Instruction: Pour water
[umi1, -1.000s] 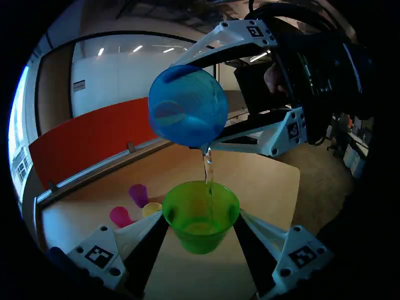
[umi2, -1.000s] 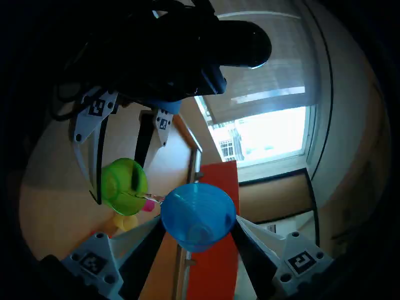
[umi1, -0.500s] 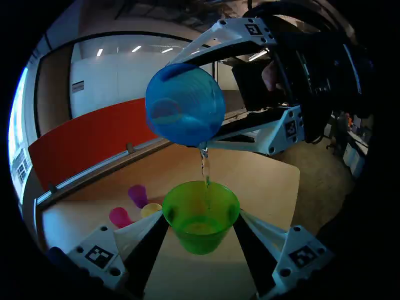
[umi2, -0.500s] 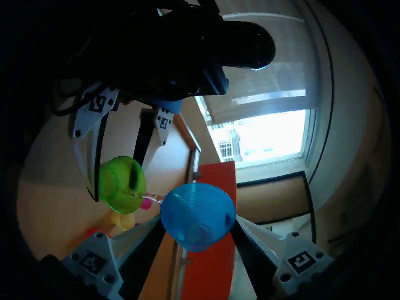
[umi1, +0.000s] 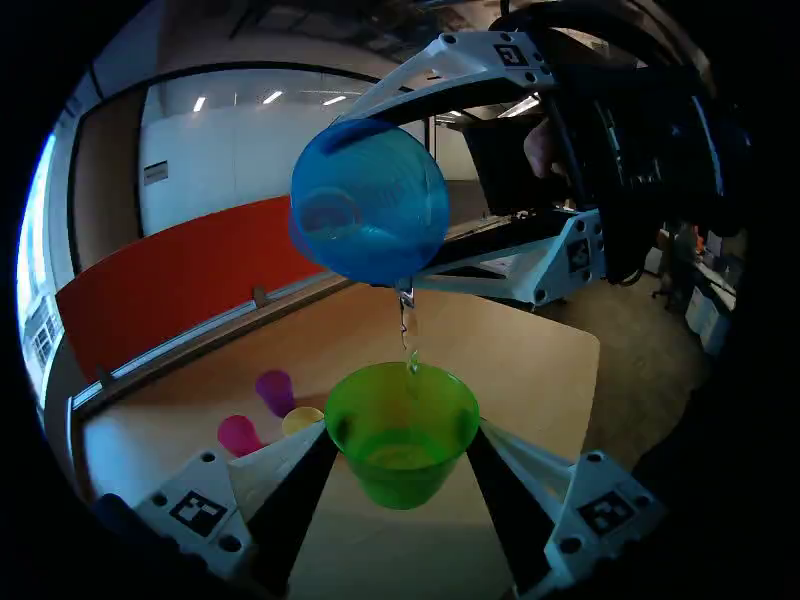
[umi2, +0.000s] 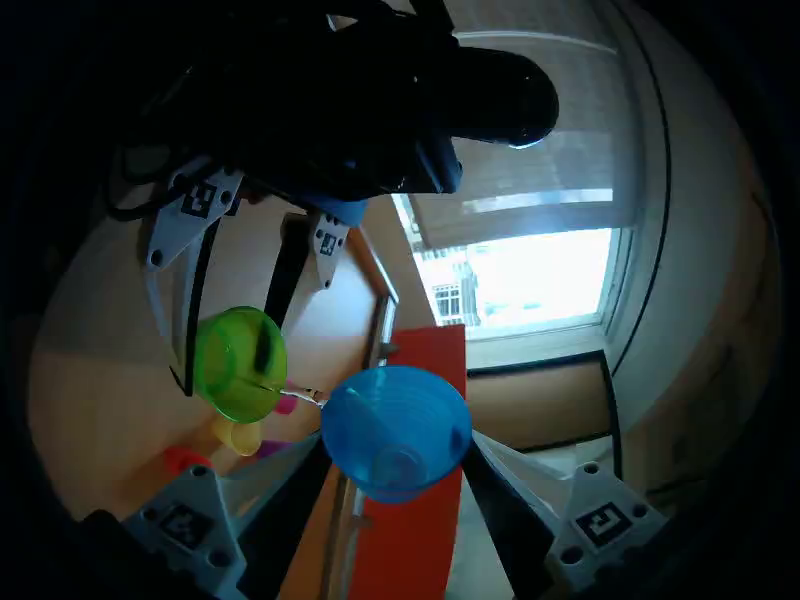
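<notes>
In the left gripper view my left gripper (umi1: 402, 452) is shut on an upright green cup (umi1: 402, 430) that has some water in it. Above it my right gripper is shut on a blue cup (umi1: 368, 205), tipped over with its mouth toward the camera. A thin broken trickle of water (umi1: 405, 330) falls from the blue rim into the green cup. In the right gripper view my right gripper (umi2: 396, 440) holds the blue cup (umi2: 396, 430) close up. The green cup (umi2: 238, 362) sits beyond it to the left, between the left gripper's fingers (umi2: 182, 290).
A light wooden table (umi1: 520, 350) lies below. On it at the left stand a purple cup (umi1: 276, 390), a pink cup (umi1: 240, 434) and a yellow cup (umi1: 300, 418). A red wall panel (umi1: 170, 280) runs behind. A bright window (umi2: 520, 280) is at the right.
The blue cup has tipped a little further and shifted slightly up and left. The steady stream has thinned to a broken trickle. The green cup has held still.
</notes>
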